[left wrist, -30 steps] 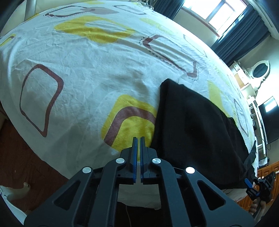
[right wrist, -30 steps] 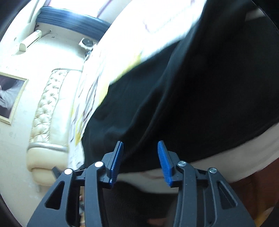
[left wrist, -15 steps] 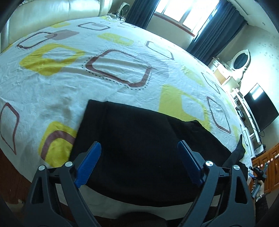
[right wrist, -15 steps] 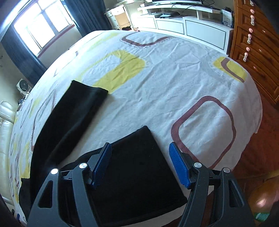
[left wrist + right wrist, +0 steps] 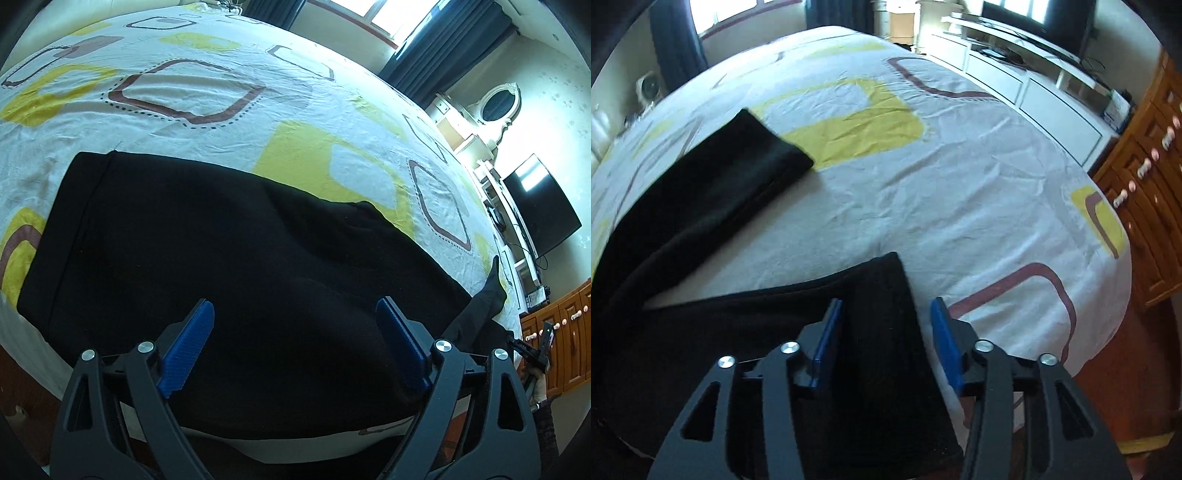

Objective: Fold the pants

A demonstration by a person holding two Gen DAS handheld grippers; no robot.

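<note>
The black pants (image 5: pixel 229 266) lie spread flat along the near edge of the bed (image 5: pixel 192 122), waist end to the left and the two legs splayed apart toward the right. Nothing is folded yet, so the step in hand looks like taking hold for a first lengthwise fold, one leg over the other.

To do it well, each grip should bite the near edge of the cloth only, not the sheet beneath. Both ends should lift together, so the near leg (image 5: pixel 871 332) carries over onto the far leg (image 5: pixel 713 184) without dragging or bunching, with hems and side seams meeting.

The left hand-held gripper (image 5: pixel 295 332) hovers low over the seat of the pants, aimed across the bed, its jaws spread wide and holding nothing. The right hand-held gripper (image 5: pixel 886 325) hangs over the near leg's hem, aimed along the bed. Its jaws are parted to a moderate gap that straddles the hem's corner, and it grips nothing yet.
</note>
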